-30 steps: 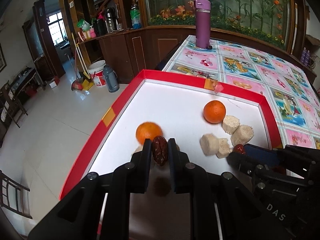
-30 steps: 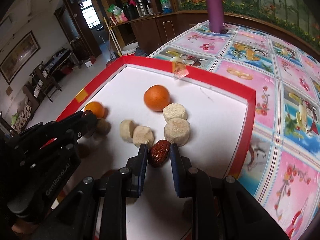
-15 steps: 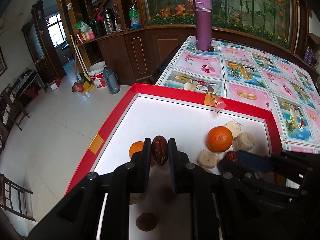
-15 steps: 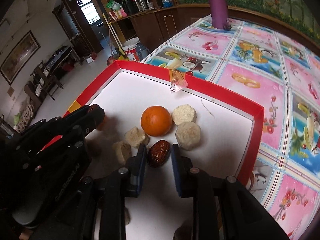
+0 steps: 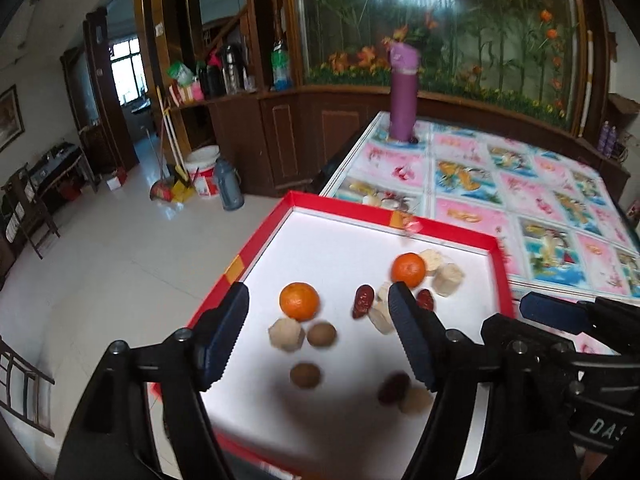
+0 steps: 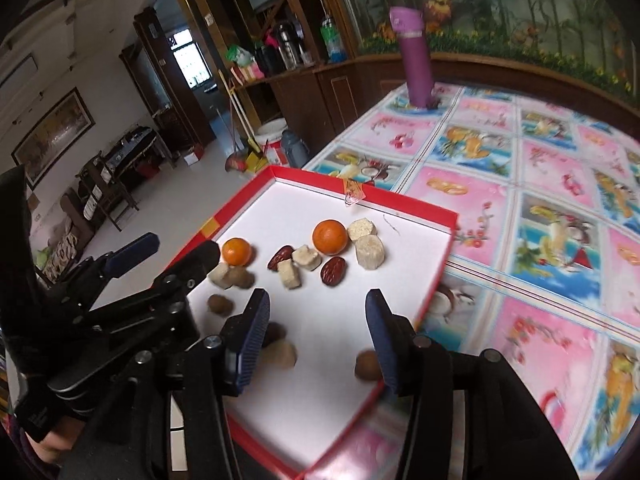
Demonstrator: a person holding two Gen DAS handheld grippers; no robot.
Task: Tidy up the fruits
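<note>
A red tray with a white floor holds the fruit. Two oranges lie in it, seen also in the right wrist view. Two red dates lie near pale chunks; they also show in the right wrist view. Brown round fruits lie nearer. My left gripper is open and empty above the tray. My right gripper is open and empty too.
A purple bottle stands at the far end of the table with its flowered cloth. The tray's left side overhangs the tiled floor. A bucket and a flask stand by the wooden cabinet.
Both grippers have opened and let go of their dates, which now lie on the tray by the pale chunks. Both grippers have pulled back and up from the tray.
</note>
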